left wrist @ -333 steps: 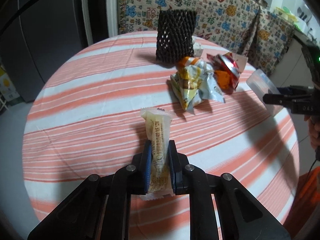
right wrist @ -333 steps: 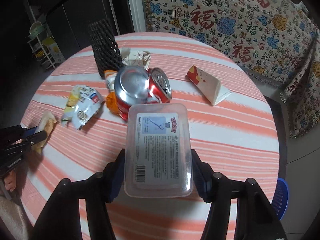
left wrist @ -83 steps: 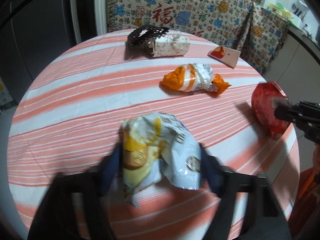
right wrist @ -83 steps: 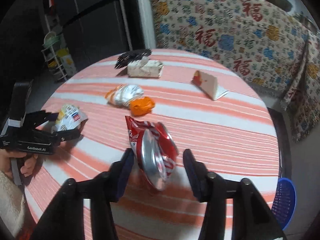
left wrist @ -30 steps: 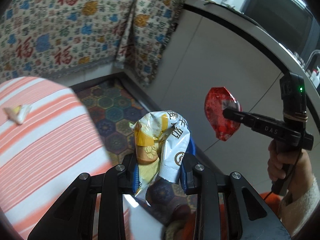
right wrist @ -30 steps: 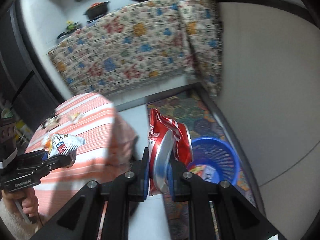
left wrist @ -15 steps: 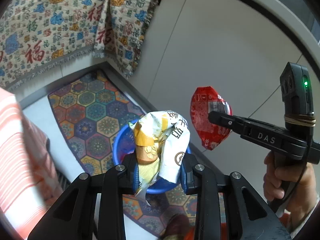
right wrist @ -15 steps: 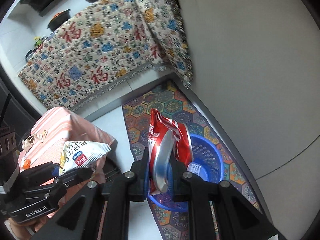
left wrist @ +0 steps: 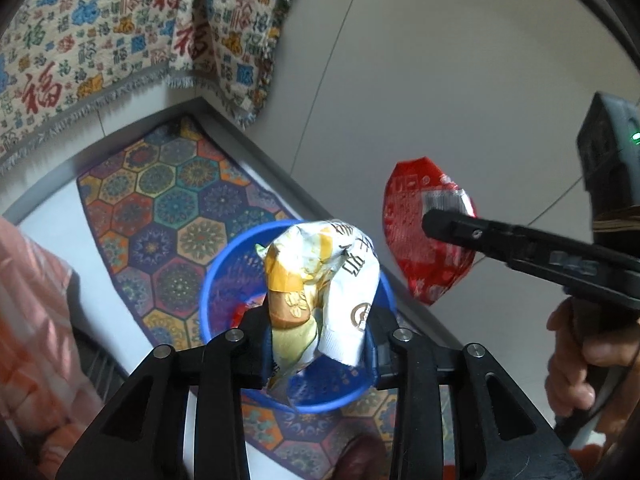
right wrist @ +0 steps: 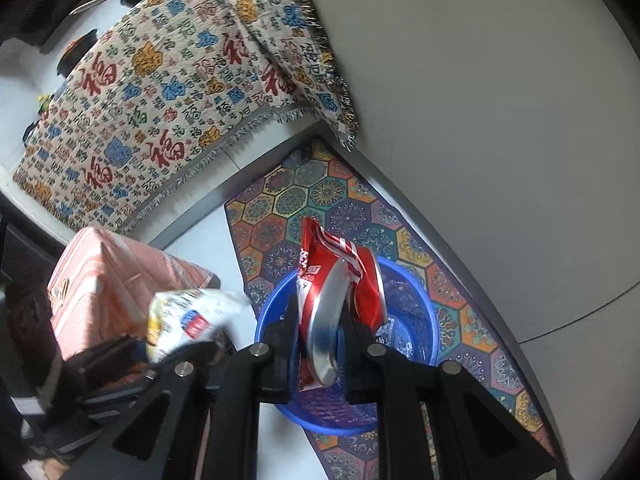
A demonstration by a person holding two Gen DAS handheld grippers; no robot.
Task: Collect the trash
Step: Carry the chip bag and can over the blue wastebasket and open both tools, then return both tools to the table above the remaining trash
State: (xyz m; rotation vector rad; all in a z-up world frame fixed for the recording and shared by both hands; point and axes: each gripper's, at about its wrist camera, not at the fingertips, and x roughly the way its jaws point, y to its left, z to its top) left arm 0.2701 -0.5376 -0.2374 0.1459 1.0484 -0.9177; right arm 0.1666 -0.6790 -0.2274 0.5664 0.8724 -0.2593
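**A:** Left wrist view first: what's in the blue basket (left wrist: 208,280)?

**B:** It sits on the patterned rug (left wrist: 168,200), with some red scrap inside, mostly hidden. Directly above it, the left gripper (left wrist: 320,344) is clamped on a crumpled white-and-yellow snack bag (left wrist: 320,280). The right gripper (left wrist: 444,220) shows side-on, gripping a red crushed can (left wrist: 416,240) beside the basket.

**B:** Right wrist view?

**A:** Same basket (right wrist: 420,304), bits of wrapper at the bottom. The right gripper (right wrist: 320,344) pinches the flattened can (right wrist: 340,288) tight, over the basket. The snack bag (right wrist: 188,316) hangs left, blurred.
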